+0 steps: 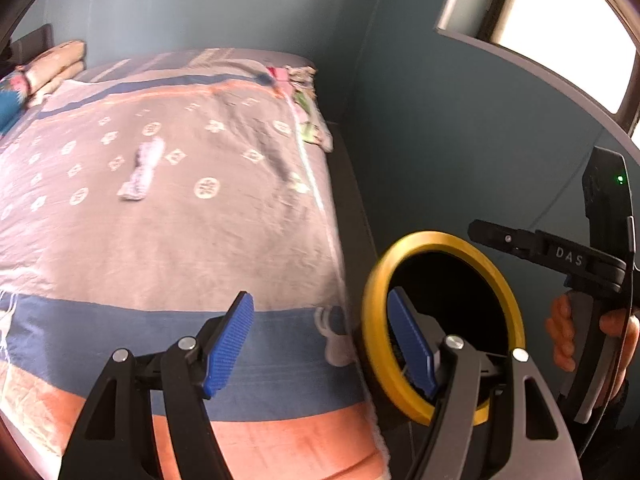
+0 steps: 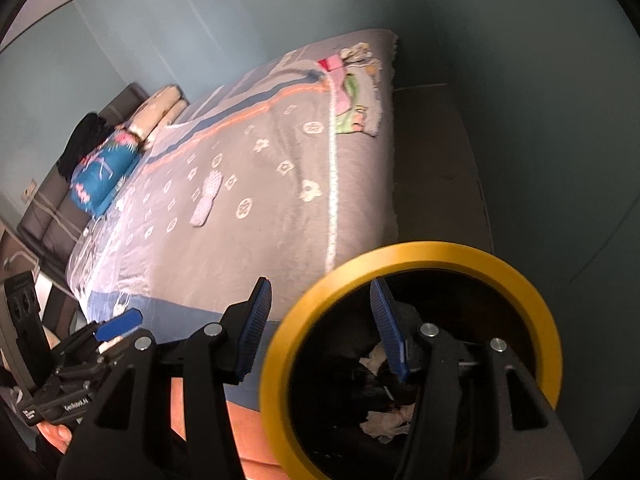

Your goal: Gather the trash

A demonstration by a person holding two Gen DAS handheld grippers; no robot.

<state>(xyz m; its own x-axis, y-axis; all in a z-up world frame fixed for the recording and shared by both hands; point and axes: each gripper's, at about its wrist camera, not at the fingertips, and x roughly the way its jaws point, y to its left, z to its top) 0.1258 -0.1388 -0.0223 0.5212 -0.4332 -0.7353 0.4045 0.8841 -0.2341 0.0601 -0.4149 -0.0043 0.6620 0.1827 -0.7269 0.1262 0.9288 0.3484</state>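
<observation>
A white crumpled wrapper (image 1: pixel 142 168) (image 2: pixel 206 196) lies alone on the grey patterned blanket in the middle of the bed (image 1: pixel 200 248) (image 2: pixel 260 248). Beside the bed's near corner stands a black bin with a yellow rim (image 1: pixel 440 236) (image 2: pixel 440 250). Crumpled white paper (image 2: pixel 384 420) lies inside it. My left gripper (image 1: pixel 320 344) is open over the blanket's edge, with its right finger in front of the bin's mouth. My right gripper (image 2: pixel 322 332) is open too, one finger over the bin's mouth and the rim showing between the fingers, untouched by either pad. Neither holds anything.
Pillows (image 1: pixel 52 64) (image 2: pixel 100 176) are stacked at the head of the bed against a dark headboard (image 2: pixel 48 216). A colourful cloth (image 1: pixel 304 100) (image 2: pixel 352 92) lies on the far corner. Blue-grey walls close in behind and to the right. A bright window (image 1: pixel 560 20) is at upper right.
</observation>
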